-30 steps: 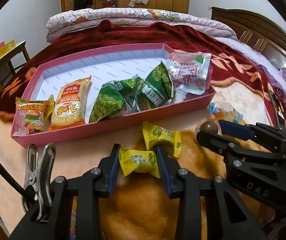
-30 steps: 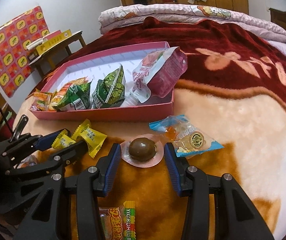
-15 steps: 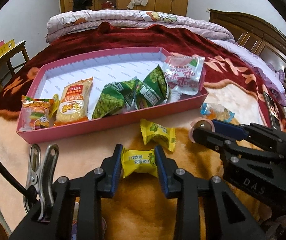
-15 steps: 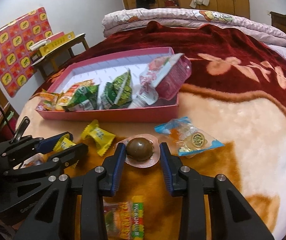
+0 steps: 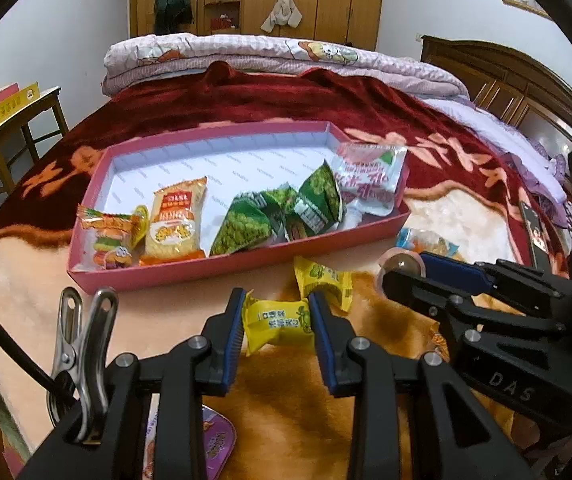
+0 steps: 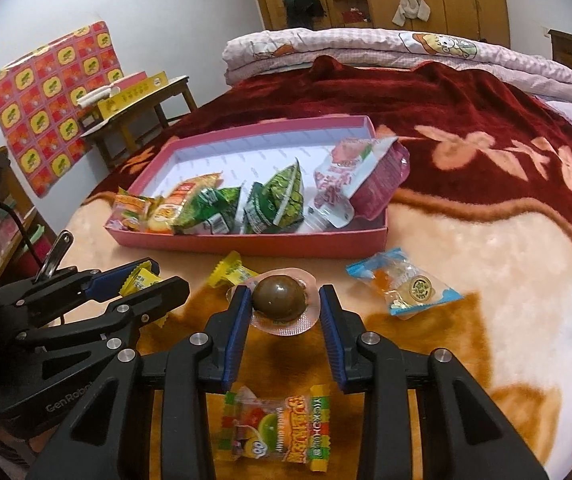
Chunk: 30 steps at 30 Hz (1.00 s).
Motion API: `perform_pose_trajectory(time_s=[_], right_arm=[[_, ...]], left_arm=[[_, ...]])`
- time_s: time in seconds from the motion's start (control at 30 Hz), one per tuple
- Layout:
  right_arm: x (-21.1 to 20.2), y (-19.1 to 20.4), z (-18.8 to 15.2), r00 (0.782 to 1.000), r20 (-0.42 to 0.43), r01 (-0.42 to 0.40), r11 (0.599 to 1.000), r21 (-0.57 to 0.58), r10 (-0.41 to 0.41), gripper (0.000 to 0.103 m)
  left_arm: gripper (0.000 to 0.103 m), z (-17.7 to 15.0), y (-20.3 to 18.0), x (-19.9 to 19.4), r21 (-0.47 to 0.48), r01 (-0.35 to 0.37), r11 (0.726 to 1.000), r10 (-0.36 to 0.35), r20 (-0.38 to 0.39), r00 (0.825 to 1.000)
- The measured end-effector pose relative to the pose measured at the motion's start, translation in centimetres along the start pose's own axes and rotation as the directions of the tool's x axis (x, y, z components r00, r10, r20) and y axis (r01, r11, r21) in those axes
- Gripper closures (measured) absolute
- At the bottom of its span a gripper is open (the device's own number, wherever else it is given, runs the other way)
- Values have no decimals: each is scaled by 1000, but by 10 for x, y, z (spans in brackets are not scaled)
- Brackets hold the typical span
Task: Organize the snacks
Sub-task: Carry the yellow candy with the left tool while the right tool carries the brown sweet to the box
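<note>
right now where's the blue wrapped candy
In the right wrist view, the blue wrapped candy lies on the blanket right of the right gripper, just outside the pink tray.

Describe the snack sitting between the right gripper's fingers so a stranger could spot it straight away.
Start at the pink tray on the bed blanket, then come toward its near wall. Between the right gripper fingers sits the brown egg, round and glossy in a clear pink-rimmed blister. Its neighbours are flat pouches: yellow candy and a blue-edged packet.
</note>
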State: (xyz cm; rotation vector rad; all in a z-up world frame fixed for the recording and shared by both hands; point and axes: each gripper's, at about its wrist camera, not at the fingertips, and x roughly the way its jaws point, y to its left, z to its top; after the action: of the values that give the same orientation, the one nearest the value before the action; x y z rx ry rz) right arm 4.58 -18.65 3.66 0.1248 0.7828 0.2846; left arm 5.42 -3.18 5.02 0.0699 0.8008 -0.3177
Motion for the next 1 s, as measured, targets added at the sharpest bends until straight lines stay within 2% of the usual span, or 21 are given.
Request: perform_pose_trajectory(time_s=[0.37,1.0], right_arm=[[-9,10,12,999,31,-36,999,-11,36,67],[-7,26,44,996,64,-51,997,-60,55,67]], left_arm=[[70,16,16,-14,-25,-22,999,23,37,999],[70,49,48,-24,-55,-74,996,79,102,992]])
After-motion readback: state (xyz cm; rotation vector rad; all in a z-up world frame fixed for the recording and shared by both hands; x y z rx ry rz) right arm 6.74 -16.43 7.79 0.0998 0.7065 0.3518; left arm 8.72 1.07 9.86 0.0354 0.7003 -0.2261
